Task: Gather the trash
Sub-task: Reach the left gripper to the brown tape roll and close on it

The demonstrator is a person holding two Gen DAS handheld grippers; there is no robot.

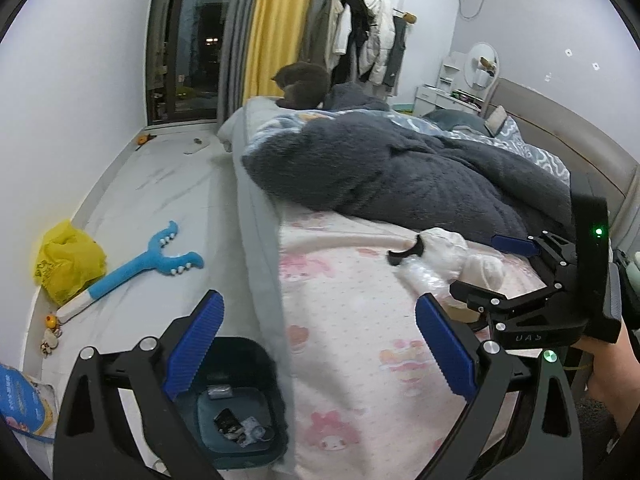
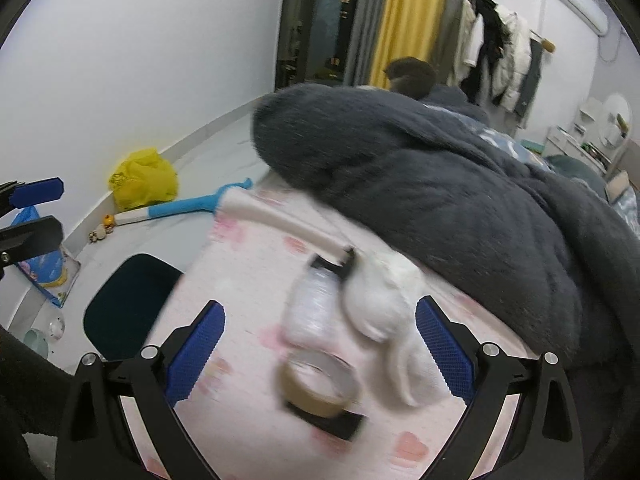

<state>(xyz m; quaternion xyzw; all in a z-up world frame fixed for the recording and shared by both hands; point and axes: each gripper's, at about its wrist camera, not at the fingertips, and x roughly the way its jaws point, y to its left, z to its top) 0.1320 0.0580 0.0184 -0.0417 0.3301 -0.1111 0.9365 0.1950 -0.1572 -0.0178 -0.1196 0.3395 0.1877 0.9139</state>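
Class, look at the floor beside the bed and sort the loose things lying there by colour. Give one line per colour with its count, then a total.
Yellow: 1, the bag
Light blue and white: 1, the plush toy
Dark teal: 1, the bin
Blue: 1, the printed packet
Orange: 1, a small thing by the window
Total: 5

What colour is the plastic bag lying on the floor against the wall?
Yellow. The plastic bag shows best in the left wrist view.
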